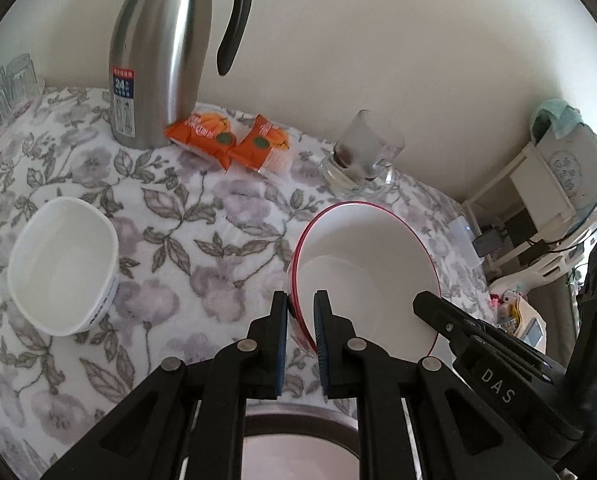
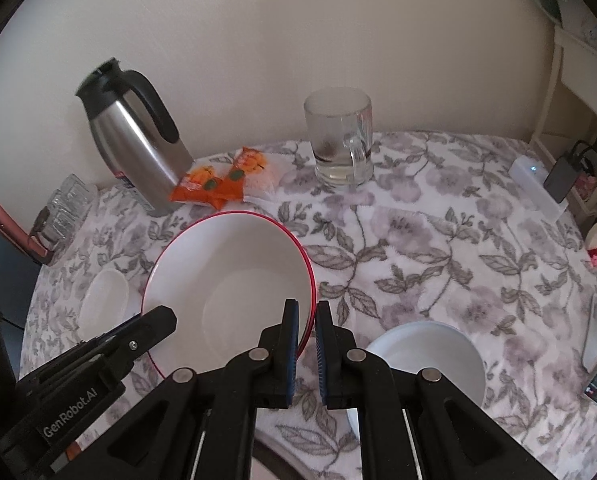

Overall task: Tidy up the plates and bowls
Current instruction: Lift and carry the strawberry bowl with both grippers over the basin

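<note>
A white bowl with a red rim (image 1: 362, 248) (image 2: 234, 264) is held tilted over the flowered tablecloth between both grippers. My left gripper (image 1: 301, 312) is shut on its left rim, and its finger (image 2: 158, 320) shows in the right wrist view. My right gripper (image 2: 307, 316) is shut on the opposite rim, and its finger (image 1: 430, 306) reaches over the edge in the left wrist view. A plain white bowl (image 1: 62, 268) (image 2: 102, 304) stands to the left. Another white bowl (image 2: 426, 356) stands to the right. A dark-rimmed dish (image 1: 298, 452) lies under the left gripper.
At the back by the wall stand a steel thermos jug (image 1: 158, 60), two orange snack packs (image 1: 226, 140) and a glass mug (image 1: 362, 152). Several glasses (image 1: 6, 88) sit at the far left. A white power strip (image 2: 538, 188) lies near the table's right edge.
</note>
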Action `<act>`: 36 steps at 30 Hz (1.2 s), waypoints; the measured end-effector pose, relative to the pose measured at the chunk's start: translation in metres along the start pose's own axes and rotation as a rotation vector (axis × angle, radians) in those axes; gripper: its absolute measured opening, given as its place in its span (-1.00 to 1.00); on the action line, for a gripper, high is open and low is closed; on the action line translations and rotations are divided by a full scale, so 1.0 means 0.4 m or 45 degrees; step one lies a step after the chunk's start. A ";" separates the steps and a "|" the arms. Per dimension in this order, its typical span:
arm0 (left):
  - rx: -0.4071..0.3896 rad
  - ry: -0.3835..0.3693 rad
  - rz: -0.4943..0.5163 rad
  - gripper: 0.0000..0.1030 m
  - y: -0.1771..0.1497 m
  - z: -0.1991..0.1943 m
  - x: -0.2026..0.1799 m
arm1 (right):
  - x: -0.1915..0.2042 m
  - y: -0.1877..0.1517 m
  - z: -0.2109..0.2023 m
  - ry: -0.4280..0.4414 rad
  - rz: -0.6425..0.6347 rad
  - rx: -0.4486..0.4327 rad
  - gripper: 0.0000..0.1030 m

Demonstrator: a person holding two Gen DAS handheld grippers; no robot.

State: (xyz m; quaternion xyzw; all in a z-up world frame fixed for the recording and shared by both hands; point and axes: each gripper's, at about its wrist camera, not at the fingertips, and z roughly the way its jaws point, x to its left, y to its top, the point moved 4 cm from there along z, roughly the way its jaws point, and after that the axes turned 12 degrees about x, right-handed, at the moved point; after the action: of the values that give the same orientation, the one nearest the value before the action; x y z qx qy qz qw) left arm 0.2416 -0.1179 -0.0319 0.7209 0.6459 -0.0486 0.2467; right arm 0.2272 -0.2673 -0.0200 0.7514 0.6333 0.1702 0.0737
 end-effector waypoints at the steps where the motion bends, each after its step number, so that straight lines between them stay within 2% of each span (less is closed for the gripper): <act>1: -0.004 0.001 0.003 -0.74 -0.002 -0.008 -0.002 | 0.003 -0.004 -0.012 0.002 0.000 -0.007 -0.82; 10: -0.061 0.001 0.023 -0.74 -0.054 -0.104 -0.020 | 0.032 -0.056 -0.105 0.013 -0.015 -0.055 -0.82; 16: -0.086 -0.022 0.017 -0.74 -0.121 -0.147 -0.010 | 0.050 -0.114 -0.156 0.032 -0.022 -0.086 -0.82; 36: -0.140 0.017 0.030 -0.74 -0.307 -0.226 0.043 | 0.098 -0.314 -0.182 0.108 -0.027 -0.111 -0.81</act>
State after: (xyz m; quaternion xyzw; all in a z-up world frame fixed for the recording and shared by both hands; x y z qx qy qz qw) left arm 0.1045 -0.0591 0.0041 0.7142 0.6406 -0.0053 0.2820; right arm 0.0908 -0.2131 0.0133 0.7327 0.6358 0.2286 0.0815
